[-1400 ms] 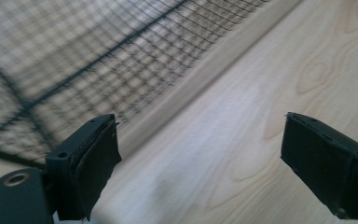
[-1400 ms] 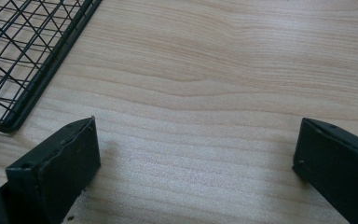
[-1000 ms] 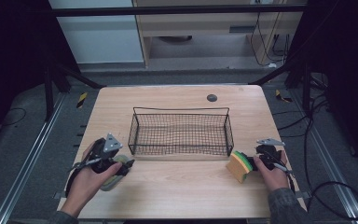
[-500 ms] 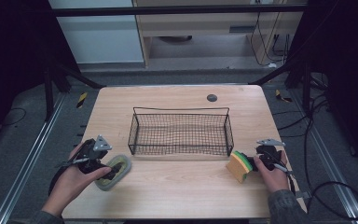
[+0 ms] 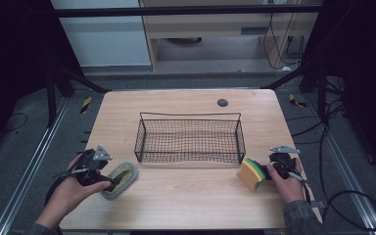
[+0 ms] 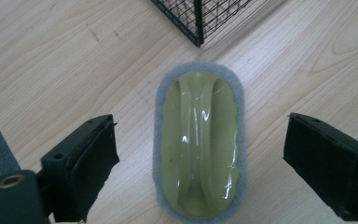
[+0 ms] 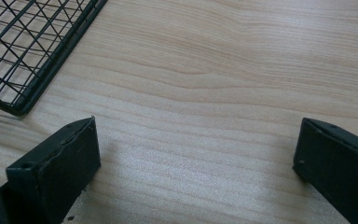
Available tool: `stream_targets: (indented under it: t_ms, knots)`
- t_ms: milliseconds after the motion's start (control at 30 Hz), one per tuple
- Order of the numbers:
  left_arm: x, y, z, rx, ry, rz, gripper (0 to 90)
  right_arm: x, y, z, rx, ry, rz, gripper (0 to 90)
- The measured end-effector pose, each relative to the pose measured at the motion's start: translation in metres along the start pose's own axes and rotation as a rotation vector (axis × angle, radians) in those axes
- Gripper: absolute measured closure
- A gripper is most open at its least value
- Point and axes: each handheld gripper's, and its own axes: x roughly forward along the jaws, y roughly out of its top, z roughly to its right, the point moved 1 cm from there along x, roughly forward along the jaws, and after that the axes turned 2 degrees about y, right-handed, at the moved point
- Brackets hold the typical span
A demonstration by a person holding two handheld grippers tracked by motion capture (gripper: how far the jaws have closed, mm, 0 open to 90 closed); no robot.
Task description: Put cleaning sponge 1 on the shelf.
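We saw the left gripper [image 6: 205,170] with its jaws standing wide apart, and the scrubber [image 6: 199,144] was lying between them, touching neither jaw. The scrubber was an oval one. It had a pale olive-green plastic top, glossy and a little transparent, with a raised grip running along its length, narrower in the middle. Around this top went a border of grey foam, which rested flat on the wooden table [image 5: 186,205]. In the high view it lay near the front left corner of the wire basket [image 5: 190,157], outside it, and one black corner of the basket stood just beyond the far end of the scrubber.

The right gripper [image 7: 196,172] was also opened wide, and between its jaws there was bare wood. In the high view a sponge [image 5: 251,174], yellow with a green layer, stood on its edge just beside this gripper, near the front right corner of the basket.
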Motion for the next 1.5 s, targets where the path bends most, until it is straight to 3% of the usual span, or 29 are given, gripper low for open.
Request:
stream_targets:
  t_ms: [133,500,633,800,833,900,1233,1500]
  knots:
    - [-0.002,0.008,0.002,0.015,0.026,-0.007,16.1,0.0,0.0,0.0,-0.002,0.005,-0.002,0.4]
    - [0.015,0.01,0.0,0.052,-0.027,-0.097,25.6,-0.001,-0.001,0.0,0.002,0.001,-0.001,0.7]
    - [0.025,0.012,-0.003,0.046,-0.046,-0.128,29.0,-0.003,-0.003,0.001,-0.003,-0.003,0.001,0.7]
    - [0.032,0.013,-0.005,0.042,-0.054,-0.159,35.7,-0.003,-0.003,0.001,-0.002,-0.001,0.002,0.7]
    - [0.035,0.012,-0.007,0.047,-0.053,-0.178,41.9,-0.003,-0.003,0.001,-0.002,-0.001,0.002,0.7]
    - [0.037,0.01,-0.009,0.037,-0.064,-0.2,45.2,-0.003,-0.003,0.001,-0.002,-0.001,0.001,0.8]
    - [0.046,0.01,-0.014,0.024,-0.077,-0.232,48.6,-0.003,-0.003,0.001,-0.004,-0.001,0.002,0.8]
    - [0.048,0.007,-0.017,0.025,-0.107,-0.236,59.1,-0.003,-0.003,0.001,-0.005,-0.002,0.002,0.7]
